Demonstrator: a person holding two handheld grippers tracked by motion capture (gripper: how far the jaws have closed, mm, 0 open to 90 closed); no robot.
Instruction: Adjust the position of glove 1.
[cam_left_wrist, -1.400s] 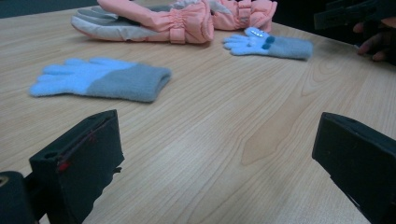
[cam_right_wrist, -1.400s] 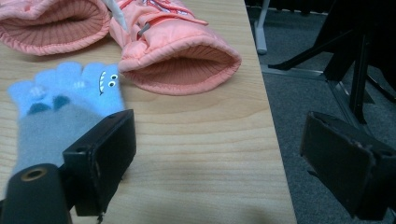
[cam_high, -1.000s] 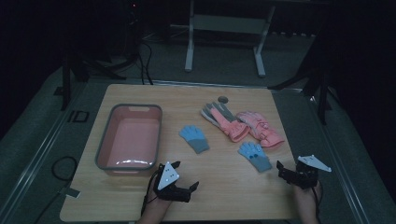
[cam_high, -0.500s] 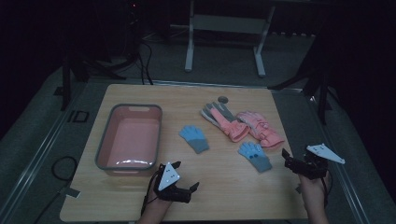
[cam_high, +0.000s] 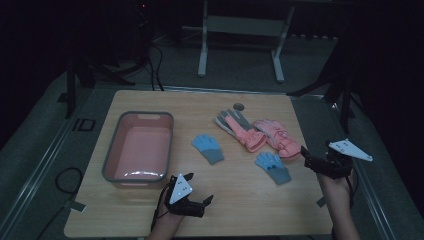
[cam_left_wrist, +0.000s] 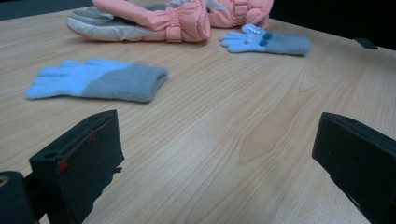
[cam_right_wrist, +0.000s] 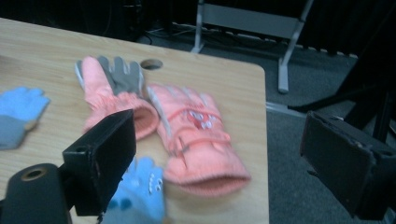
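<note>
Lying flat on the tabletop (cam_high: 260, 195), two blue knit gloves, one (cam_high: 272, 167) nearest the right gripper (cam_high: 311, 161), which has lifted and drawn outward past the edge since a second ago, jaws released. Two pink ski gloves (cam_high: 277, 138) beside; left gripper (cam_high: 202, 202) gapes empty.

A mark reading "ID" (cam_high: 83, 124) stands on the floor strip just left of the table (cam_high: 150, 220), near its far left corner. No other lettering, label or number is legible in the dim scene.
</note>
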